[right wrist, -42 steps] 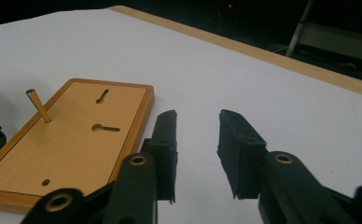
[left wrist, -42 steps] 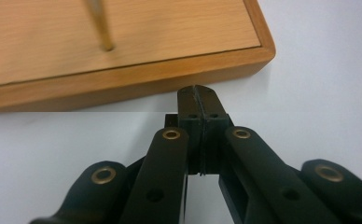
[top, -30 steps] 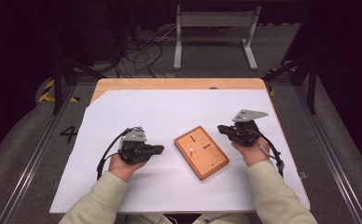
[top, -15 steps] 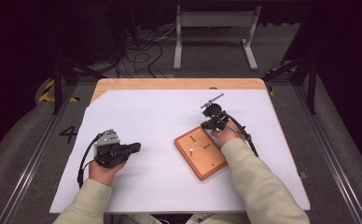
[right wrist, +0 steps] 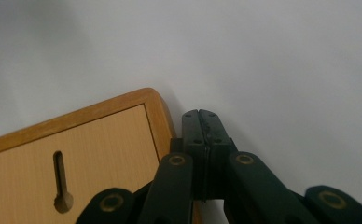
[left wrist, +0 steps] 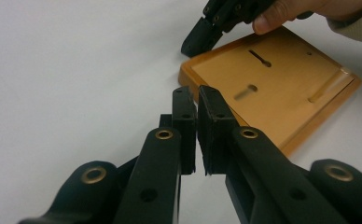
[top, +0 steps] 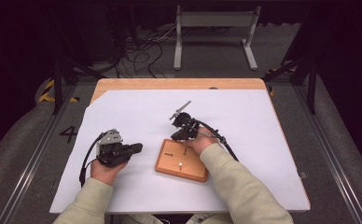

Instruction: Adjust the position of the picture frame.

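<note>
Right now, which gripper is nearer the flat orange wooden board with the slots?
Right. The right gripper sits at the flat orange wooden board's far corner, fingers shut beside its edge. The left gripper lies apart on the white sheet to the board's left, fingers nearly shut, pointing at it.

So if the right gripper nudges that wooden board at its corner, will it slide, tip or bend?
The wooden board looks like a rigid, flat slab, so it probably won't bend. It lies low and flat on the white table cover, so tipping seems unlikely. A push from the shut right gripper at the corner would likely make it slide and turn.
</note>
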Tool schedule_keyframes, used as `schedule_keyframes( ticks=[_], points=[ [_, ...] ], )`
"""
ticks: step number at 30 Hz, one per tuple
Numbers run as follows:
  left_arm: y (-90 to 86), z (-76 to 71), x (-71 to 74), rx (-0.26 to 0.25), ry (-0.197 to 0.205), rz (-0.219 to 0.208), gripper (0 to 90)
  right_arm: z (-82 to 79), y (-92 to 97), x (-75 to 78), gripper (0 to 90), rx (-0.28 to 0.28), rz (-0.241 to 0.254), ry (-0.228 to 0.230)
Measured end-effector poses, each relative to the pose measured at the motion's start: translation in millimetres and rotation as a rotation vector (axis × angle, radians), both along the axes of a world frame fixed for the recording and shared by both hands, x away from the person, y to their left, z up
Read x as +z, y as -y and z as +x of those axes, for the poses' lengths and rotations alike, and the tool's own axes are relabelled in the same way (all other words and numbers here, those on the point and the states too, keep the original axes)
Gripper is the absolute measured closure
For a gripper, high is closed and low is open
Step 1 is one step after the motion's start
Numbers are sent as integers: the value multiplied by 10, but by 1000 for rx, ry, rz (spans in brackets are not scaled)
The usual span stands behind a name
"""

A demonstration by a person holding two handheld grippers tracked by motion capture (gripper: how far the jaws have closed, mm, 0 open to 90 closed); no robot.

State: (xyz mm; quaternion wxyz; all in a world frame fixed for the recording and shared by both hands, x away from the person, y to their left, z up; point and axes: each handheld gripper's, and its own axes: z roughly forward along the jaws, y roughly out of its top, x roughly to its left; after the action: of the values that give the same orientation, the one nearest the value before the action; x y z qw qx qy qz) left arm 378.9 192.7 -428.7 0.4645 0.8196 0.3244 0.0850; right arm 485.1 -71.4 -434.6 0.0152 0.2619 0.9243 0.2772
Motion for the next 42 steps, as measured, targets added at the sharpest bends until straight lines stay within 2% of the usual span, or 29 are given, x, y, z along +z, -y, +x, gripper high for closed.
schedule_keyframes(
  ticks=[2, 3, 5, 8, 11, 12, 15, 16, 17, 19, 21, 23, 25, 28, 29, 31, 32, 33, 34, 36, 37, 38, 39, 40, 41, 42],
  points=[
    [11, 4, 1, -5, -5, 3, 853, -58, -98, -1, 900, 36, -3, 3],
    [14, 7, 1, -7, -3, 1, 853, -82, -114, 13, 900, 46, -6, 21],
    [17, 5, 9, -14, -1, 0, 852, -116, -90, 67, 900, 29, 12, 54],
    [17, -33, 23, -35, 9, 10, 842, -264, 111, 245, 900, 37, 87, 126],
    [6, -71, 34, -43, 26, 18, 833, -419, 254, 329, 900, 45, 109, 159],
    [-7, -101, 38, -48, 25, 19, 829, -695, 446, 377, 900, 77, 125, 185],
    [-13, -131, 39, -52, 26, 16, 829, -965, 608, 357, 900, 125, 139, 181],
    [-13, -131, 39, -52, 26, 16, 829, -965, 608, 357, 900, 125, 139, 181],
    [4, -153, 47, -59, 25, 11, 829, -1193, 736, 292, 900, 157, 136, 155],
    [36, -164, 53, -73, 30, 15, 829, -1316, 809, 245, 900, 175, 131, 140],
    [70, -170, 56, -83, 33, 20, 826, -1360, 829, 234, 900, 184, 122, 132],
    [115, -180, 46, -101, 32, 31, 820, -1544, 855, 206, 900, 242, 76, 104],
    [118, -171, 37, -106, 30, 32, 820, -1607, 852, 155, 900, 260, 34, 100],
    [114, -152, 33, -106, 25, 25, 819, -1640, 841, 45, 900, 246, -45, 105],
    [116, -153, 34, -105, 23, 23, 819, -1629, 842, 5, 900, 237, -80, 119],
    [117, -150, 36, -109, 28, 25, 820, -1623, 852, 7, 900, 241, -73, 120],
    [122, -149, 36, -108, 28, 24, 820, -1624, 853, 12, 900, 239, -81, 134],
    [126, -146, 37, -108, 28, 25, 819, -1633, 855, 26, 900, 213, -103, 178],
    [134, -145, 36, -109, 24, 25, 819, -1597, 895, 26, 900, 173, -107, 189],
    [143, -147, 41, -113, 30, 23, 810, -1573, 942, 27, 900, 163, -78, 159],
    [149, -152, 48, -114, 33, 20, 802, -1571, 967, 47, 900, 176, -51, 148],
    [154, -156, 58, -117, 37, 17, 786, -1568, 995, 79, 900, 183, -18, 149],
    [154, -156, 58, -117, 37, 17, 767, -1568, 995, 79, 900, 183, -18, 149],
    [177, -172, 84, -120, 60, 17, 738, -1532, 1087, 185, 900, 156, 52, 188],
    [177, -172, 84, -120, 60, 17, 717, -1504, 1144, 236, 897, 136, 89, 214],
    [194, -184, 103, -119, 80, 13, 690, -1487, 1191, 273, 845, 111, 116, 242]
  ],
)
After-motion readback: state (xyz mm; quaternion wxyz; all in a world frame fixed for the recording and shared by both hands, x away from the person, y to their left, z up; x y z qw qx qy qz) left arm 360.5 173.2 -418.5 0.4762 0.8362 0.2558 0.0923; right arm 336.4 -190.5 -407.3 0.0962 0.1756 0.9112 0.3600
